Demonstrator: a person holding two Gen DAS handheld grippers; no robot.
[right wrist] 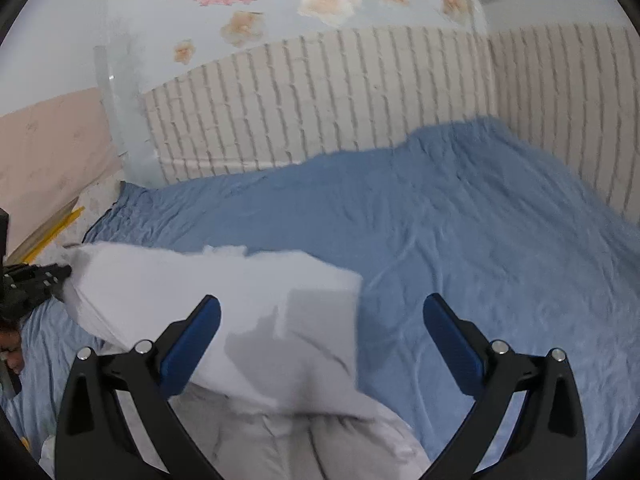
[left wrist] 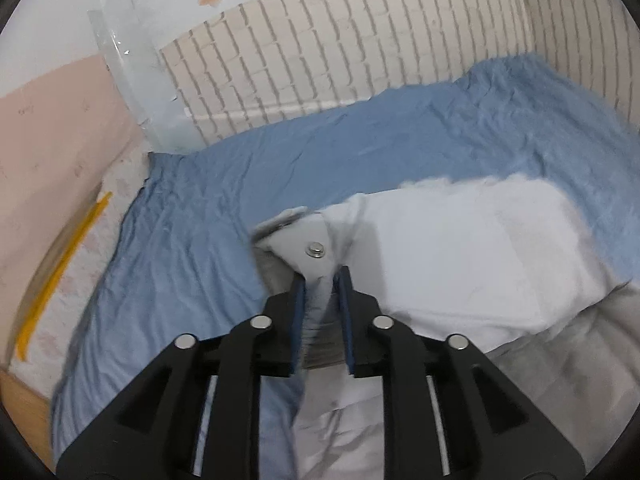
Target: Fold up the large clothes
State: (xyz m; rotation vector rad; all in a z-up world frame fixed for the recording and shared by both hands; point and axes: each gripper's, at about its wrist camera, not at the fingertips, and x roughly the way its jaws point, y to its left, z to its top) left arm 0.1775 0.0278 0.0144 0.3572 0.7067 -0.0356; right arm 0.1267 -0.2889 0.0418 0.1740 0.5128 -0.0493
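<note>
A large white padded garment (left wrist: 460, 256) lies on a blue bedsheet (left wrist: 200, 208). My left gripper (left wrist: 322, 280) is shut on a bunched edge of the garment beside a metal snap button (left wrist: 316, 249), holding it raised over a folded part. In the right wrist view the garment (right wrist: 224, 292) spreads from the left to below the camera, blurred with motion. My right gripper (right wrist: 322, 316) is open wide and empty, its jaws on either side of the garment's right edge, above it. The left gripper (right wrist: 40, 280) shows at the far left, holding the garment's end.
The blue sheet (right wrist: 480, 220) covers the bed up to a brick-pattern wall (left wrist: 340, 40) at the back and right. A pink panel (left wrist: 52, 140) and yellow strips (left wrist: 60, 272) stand at the bed's left edge. A wooden surface (left wrist: 20, 400) lies lower left.
</note>
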